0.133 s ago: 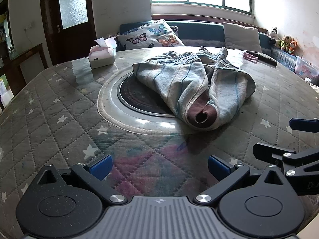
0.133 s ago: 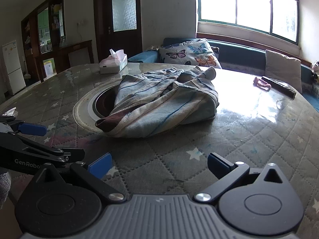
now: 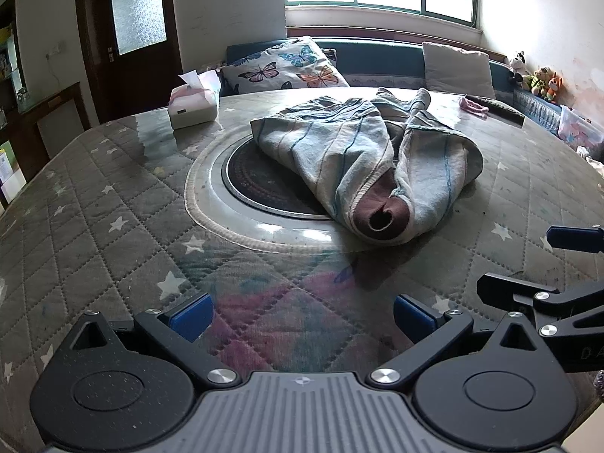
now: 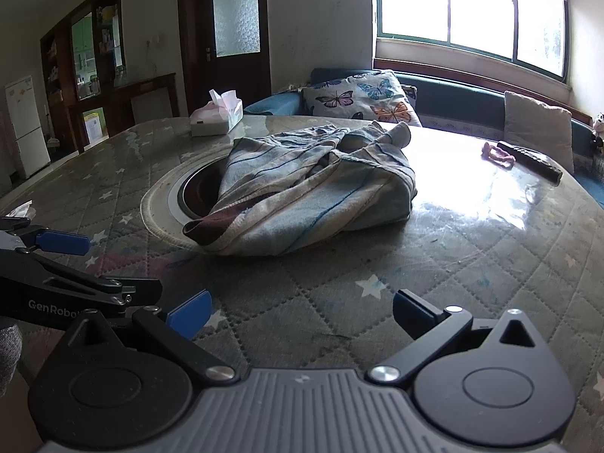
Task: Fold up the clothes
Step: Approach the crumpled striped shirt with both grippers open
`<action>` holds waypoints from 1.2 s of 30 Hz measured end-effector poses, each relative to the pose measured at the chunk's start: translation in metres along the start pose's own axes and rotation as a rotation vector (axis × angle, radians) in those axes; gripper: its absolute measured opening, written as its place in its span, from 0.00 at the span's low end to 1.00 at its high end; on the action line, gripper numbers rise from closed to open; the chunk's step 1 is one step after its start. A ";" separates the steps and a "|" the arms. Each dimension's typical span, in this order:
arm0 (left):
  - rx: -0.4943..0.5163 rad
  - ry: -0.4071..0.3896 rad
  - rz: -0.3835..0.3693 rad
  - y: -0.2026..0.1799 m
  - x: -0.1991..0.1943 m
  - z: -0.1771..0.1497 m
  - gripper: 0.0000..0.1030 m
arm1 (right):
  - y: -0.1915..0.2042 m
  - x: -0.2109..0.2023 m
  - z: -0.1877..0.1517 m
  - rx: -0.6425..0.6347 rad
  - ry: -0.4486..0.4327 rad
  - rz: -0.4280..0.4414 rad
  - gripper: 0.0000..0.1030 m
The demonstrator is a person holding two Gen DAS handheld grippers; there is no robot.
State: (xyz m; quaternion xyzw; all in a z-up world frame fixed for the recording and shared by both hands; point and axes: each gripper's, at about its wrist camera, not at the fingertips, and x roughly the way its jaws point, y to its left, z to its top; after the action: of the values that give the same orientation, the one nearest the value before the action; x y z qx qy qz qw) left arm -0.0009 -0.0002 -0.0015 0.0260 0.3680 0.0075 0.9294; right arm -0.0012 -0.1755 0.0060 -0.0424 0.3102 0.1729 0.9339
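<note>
You held both grippers low over the near edge of the desk [image 3: 87,204], neither touching cloth. Left gripper [image 3: 302,315]: fingers spread wide, nothing between the blue pads, only quilted star-print cover under the gap. Right gripper [image 4: 302,311]: same, fingers spread, empty. Each gripper showed in the other's view: your right one at the right edge of the left wrist view, your left one at the left edge of the right wrist view, so the two sat side by side, near each other.

The striped garment [image 3: 362,162] lay crumpled in a heap near the middle of the desk, well apart from both grippers. It was pale blue-grey with thin blue stripes, and a brown cuff [image 3: 381,221] pointed toward you. The heap partly covered the round dark inset [image 3: 256,185] in the desk centre, ringed by a pale band.

A tissue box [image 3: 193,107] stood at the far left edge of the desk. A small pink item [image 4: 496,154] and a dark remote-like bar [image 4: 528,160] lay touching at the far right. A butterfly cushion [image 3: 285,66] sat on the bench behind, under the window.
</note>
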 end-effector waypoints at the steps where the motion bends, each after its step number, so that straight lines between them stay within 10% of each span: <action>1: 0.000 0.002 -0.001 0.000 0.000 0.000 1.00 | 0.000 -0.001 0.000 0.001 -0.002 -0.002 1.00; 36: 0.004 0.045 0.005 -0.002 0.010 -0.001 1.00 | 0.000 0.010 -0.004 -0.006 0.050 0.002 1.00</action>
State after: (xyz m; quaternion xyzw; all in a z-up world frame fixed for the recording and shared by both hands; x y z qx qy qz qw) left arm 0.0055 -0.0018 -0.0089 0.0287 0.3887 0.0095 0.9209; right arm 0.0035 -0.1730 -0.0033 -0.0493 0.3328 0.1736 0.9256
